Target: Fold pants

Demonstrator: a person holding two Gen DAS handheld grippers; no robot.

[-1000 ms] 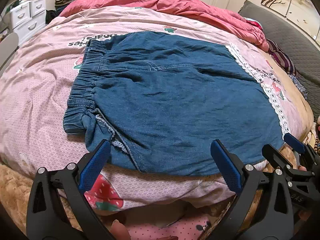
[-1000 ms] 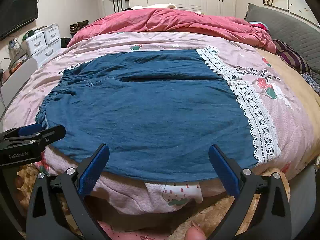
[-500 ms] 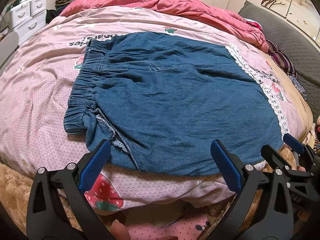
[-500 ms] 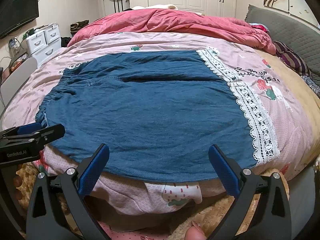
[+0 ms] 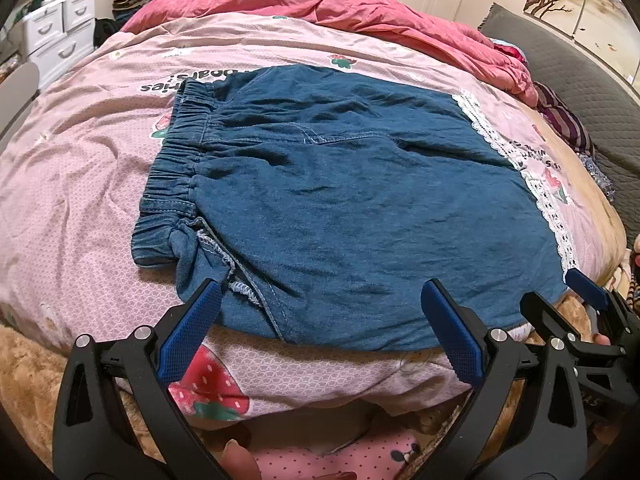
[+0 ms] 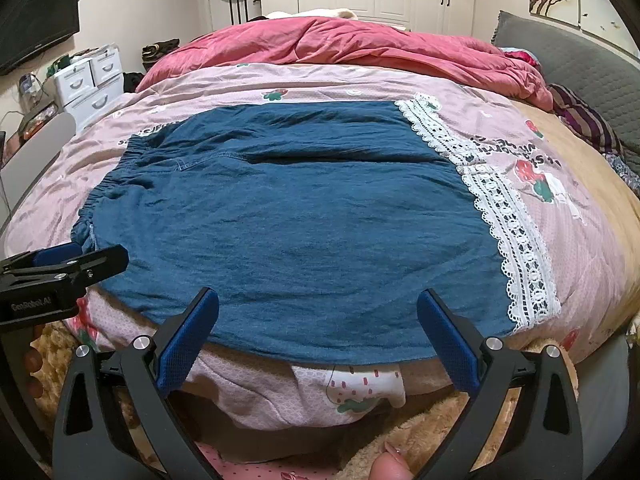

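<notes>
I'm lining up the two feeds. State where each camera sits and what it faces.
Left wrist: on the left tool, at the bed's near edge, facing the denim pants from their elastic waistband end; a fingertip shows below, the right tool at far right.
Right wrist: on the right tool, facing the pants' lace hem end; a thumb shows below, the left tool at left.
Shared: pants, pink quilt.

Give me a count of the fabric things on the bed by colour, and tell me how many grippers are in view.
Blue denim pants: 1
Light pink printed quilt: 1
Deep pink comforter: 1
Grippers, both open: 2 (left gripper, right gripper)
Total: 5
</notes>
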